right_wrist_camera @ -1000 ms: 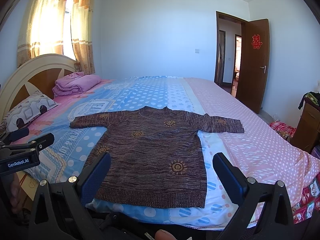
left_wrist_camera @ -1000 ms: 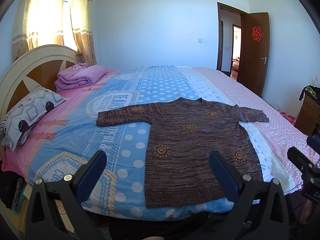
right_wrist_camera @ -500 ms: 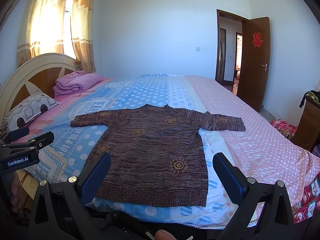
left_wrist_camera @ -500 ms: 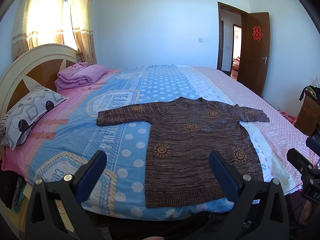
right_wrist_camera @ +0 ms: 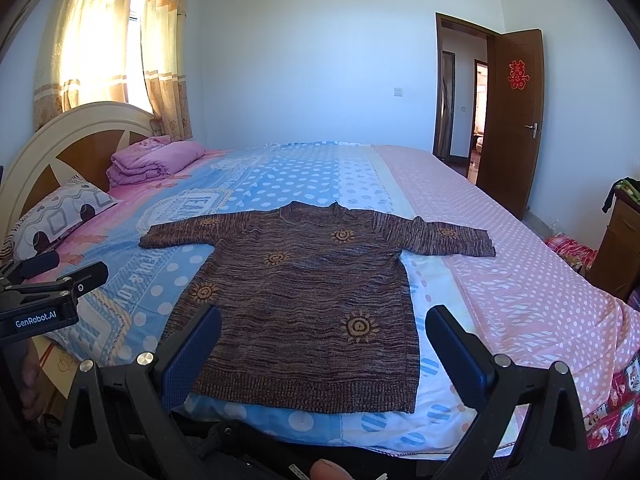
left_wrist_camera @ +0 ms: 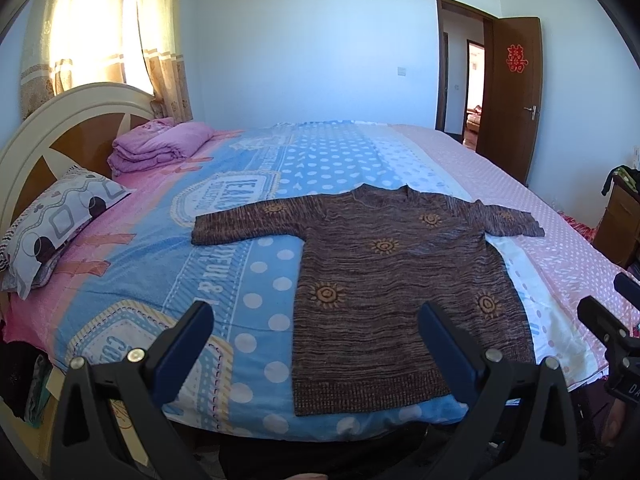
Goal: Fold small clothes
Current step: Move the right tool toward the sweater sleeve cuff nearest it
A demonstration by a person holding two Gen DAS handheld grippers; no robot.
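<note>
A: How many garments, and where?

B: One brown sweater [left_wrist_camera: 392, 280] with orange sun motifs, flat on the bed [left_wrist_camera: 256, 280], sleeves out left and right, hem at the near edge.

A: And the tools?

B: Two. The left tool [left_wrist_camera: 316, 340] has its fingers spread wide and holds nothing; the right tool [right_wrist_camera: 324, 344] is spread wide too, short of the hem.

A: What else is on the bed?

B: One patterned pillow [left_wrist_camera: 60, 220] at the far left, and one folded pink blanket [left_wrist_camera: 160, 144] beyond it.

A: Does one view show more?

B: The right wrist view shows the left tool's body, marked "GenRobot.AI". The left wrist view catches the right tool's edge with letters, perhaps "DA", cut off. Both show the open door [right_wrist_camera: 516, 116] with its red paper sign.
</note>
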